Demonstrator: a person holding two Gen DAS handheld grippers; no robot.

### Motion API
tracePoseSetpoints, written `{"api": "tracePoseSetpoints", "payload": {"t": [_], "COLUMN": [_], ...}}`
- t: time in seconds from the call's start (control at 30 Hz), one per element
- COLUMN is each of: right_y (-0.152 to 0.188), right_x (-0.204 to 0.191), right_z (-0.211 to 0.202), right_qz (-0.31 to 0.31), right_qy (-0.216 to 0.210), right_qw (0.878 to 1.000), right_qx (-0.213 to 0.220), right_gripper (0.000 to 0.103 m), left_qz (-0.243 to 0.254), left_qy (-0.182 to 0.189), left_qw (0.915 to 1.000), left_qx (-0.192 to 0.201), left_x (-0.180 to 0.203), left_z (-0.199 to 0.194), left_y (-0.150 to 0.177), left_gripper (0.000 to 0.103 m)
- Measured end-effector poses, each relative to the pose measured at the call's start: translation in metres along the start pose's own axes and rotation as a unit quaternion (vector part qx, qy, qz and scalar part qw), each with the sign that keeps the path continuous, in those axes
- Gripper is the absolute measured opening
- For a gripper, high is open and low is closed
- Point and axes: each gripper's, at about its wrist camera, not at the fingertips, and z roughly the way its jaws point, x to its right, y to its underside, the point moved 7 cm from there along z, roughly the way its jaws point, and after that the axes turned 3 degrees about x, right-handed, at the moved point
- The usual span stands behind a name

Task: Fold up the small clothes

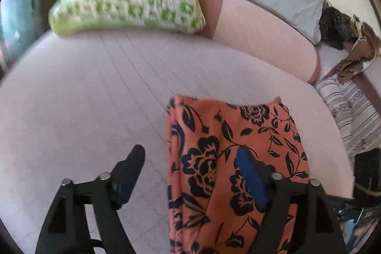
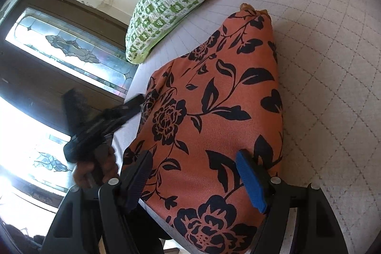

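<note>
Orange floral garment (image 2: 214,116) lies under both spread claws, left (image 1: 190,154) and right (image 2: 194,158), neither pinching it

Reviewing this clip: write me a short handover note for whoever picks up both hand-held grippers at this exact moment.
Left hand-held gripper: open, holding nothing, low over the left edge of the orange floral garment.
Right hand-held gripper: open, empty, over the garment's near end.
Garment lies on the pale quilted bed, narrowed into a long strip, so apparently folded lengthwise already.
Left to do: probably fold it end to end and set it aside. Green patterned pillow sits beyond, untouched.
</note>
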Motion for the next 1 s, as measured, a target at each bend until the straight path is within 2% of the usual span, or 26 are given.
{"api": "tracePoseSetpoints", "payload": {"t": [0.1, 0.2, 0.27, 0.33, 0.4, 0.5, 0.63, 0.67, 0.73, 0.77, 0.87, 1.0], "right_y": [-0.005, -0.015, -0.023, -0.025, -0.015, -0.02, -0.034, -0.036, -0.029, -0.029, -0.035, -0.042], "right_x": [-0.014, -0.041, -0.048, -0.035, -0.002, -0.012, -0.035, -0.031, -0.001, 0.004, -0.015, -0.001], "right_z": [-0.004, -0.016, -0.02, -0.008, 0.015, 0.004, -0.004, -0.001, 0.023, 0.024, 0.003, -0.033], "right_qz": [-0.024, -0.07, -0.078, -0.068, -0.029, -0.011, -0.049, -0.046, -0.016, -0.011, -0.019, -0.008], "right_qy": [0.035, 0.044, 0.051, 0.067, 0.1, 0.084, 0.074, 0.079, 0.104, 0.102, 0.077, 0.077], "right_qw": [0.999, 0.996, 0.994, 0.995, 0.995, 0.996, 0.995, 0.994, 0.994, 0.995, 0.996, 0.994], "right_qx": [0.002, 0.035, 0.055, 0.042, -0.005, 0.019, 0.054, 0.053, 0.012, 0.017, 0.044, 0.083], "right_gripper": [0.076, 0.076, 0.077, 0.081, 0.081, 0.081, 0.081, 0.083, 0.083, 0.083, 0.083, 0.083], "left_qz": [0.011, 0.016, 0.013, 0.007, 0.007, 0.017, 0.015, 0.014, 0.012, 0.012, 0.007, -0.023], "left_qy": [-0.03, -0.047, -0.052, -0.051, -0.054, -0.06, -0.059, -0.06, -0.061, -0.06, -0.051, 0.012], "left_qw": [0.9995, 0.9987, 0.9986, 0.9986, 0.9984, 0.998, 0.998, 0.9979, 0.9979, 0.9979, 0.9983, 0.9985], "left_qx": [0.006, 0.005, -0.002, -0.01, -0.014, -0.011, -0.016, -0.017, -0.021, -0.023, -0.026, -0.049], "left_x": [0.0, -0.006, -0.01, -0.013, -0.015, -0.015, -0.016, -0.016, -0.018, -0.02, -0.023, -0.018], "left_z": [-0.014, -0.021, -0.022, -0.019, -0.02, -0.018, -0.014, -0.013, -0.01, -0.009, -0.007, 0.004], "left_y": [0.007, 0.015, 0.021, 0.026, 0.03, 0.034, 0.037, 0.038, 0.038, 0.039, 0.038, 0.036], "left_gripper": [0.082, 0.082, 0.082, 0.082, 0.082, 0.082, 0.082, 0.082, 0.082, 0.082, 0.082, 0.082]}}
